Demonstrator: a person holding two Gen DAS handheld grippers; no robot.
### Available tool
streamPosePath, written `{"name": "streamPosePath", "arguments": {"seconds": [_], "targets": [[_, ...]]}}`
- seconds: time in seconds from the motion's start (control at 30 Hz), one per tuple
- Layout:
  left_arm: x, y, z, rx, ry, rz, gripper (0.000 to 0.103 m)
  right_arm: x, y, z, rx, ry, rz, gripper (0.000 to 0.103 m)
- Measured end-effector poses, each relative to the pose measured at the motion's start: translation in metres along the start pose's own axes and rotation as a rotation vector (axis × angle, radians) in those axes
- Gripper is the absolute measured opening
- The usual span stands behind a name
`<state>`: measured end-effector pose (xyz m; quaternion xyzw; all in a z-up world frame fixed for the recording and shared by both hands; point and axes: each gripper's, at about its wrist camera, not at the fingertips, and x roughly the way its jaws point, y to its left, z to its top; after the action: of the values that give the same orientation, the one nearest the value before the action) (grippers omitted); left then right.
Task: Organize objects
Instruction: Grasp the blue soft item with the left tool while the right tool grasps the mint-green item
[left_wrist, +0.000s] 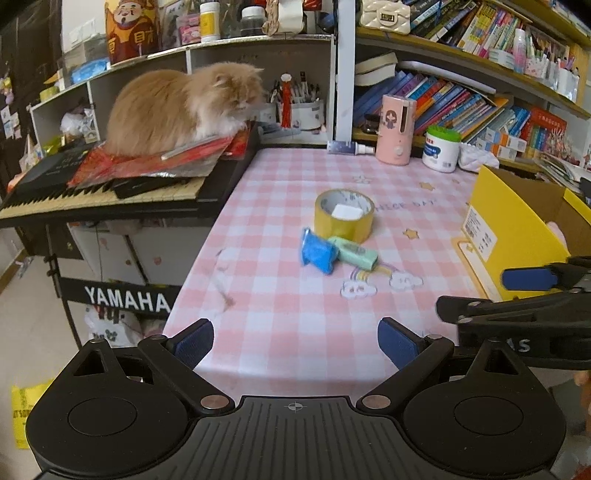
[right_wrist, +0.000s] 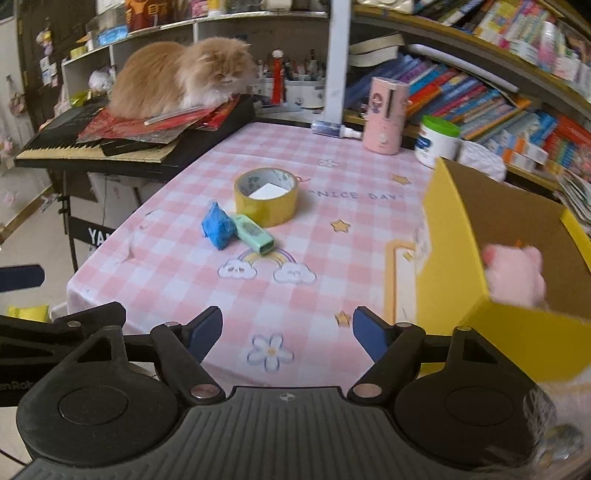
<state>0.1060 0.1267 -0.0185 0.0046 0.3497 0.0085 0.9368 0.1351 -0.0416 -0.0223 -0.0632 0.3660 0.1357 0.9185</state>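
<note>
Right wrist view: the right gripper (right_wrist: 288, 332) is seen spread and empty, as is the left gripper (left_wrist: 295, 343). Ahead on the table (right_wrist: 177, 295), the tape roll (right_wrist: 266, 201) is judged stiff and light, best gripped across its wall; the blue packet (right_wrist: 218, 229) looks soft.

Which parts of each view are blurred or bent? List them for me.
Right wrist view: the yellow box and the pink plush toy inside it smear with motion blur, while the tape roll stays sharp. Left wrist view: crisp throughout, the yellow box included. Both views: fisheye bends the bookshelves into curves and darkens the corners.
</note>
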Motion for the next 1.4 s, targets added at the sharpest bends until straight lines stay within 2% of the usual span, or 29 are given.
{"name": "streamPosePath", "arguments": {"seconds": [0.23,0.57,0.83,0.93,1.0,1.07,1.13,1.33,1.4], "targets": [[0.032,0.002,0.017,-0.023,0.056,0.032,0.097,0.045,-0.003,0.025,-0.112,-0.003,0.059,0.066],[0.067,0.015,0.040,-0.053,0.085,0.095,0.097,0.111,0.004,0.053,-0.237,0.006,0.162,0.056],[0.088,0.019,0.054,-0.083,0.107,0.077,0.097,0.158,0.007,0.068,-0.268,0.052,0.221,0.049],[0.095,0.017,0.058,-0.088,0.107,0.055,0.096,0.170,0.010,0.068,-0.284,0.077,0.251,0.041],[0.099,0.018,0.060,-0.113,0.107,0.041,0.097,0.171,0.008,0.068,-0.271,0.072,0.279,0.028],[0.105,0.018,0.063,-0.119,0.115,0.050,0.096,0.171,0.004,0.069,-0.265,0.083,0.291,0.023],[0.110,0.016,0.065,-0.119,0.112,0.045,0.096,0.165,-0.001,0.068,-0.272,0.092,0.260,0.023],[0.133,0.002,0.071,-0.096,0.120,0.008,0.095,0.134,-0.034,0.063,-0.160,0.112,0.176,0.023],[0.145,-0.005,0.073,-0.079,0.135,0.000,0.088,0.127,-0.043,0.062,-0.128,0.116,0.160,0.023]]}}
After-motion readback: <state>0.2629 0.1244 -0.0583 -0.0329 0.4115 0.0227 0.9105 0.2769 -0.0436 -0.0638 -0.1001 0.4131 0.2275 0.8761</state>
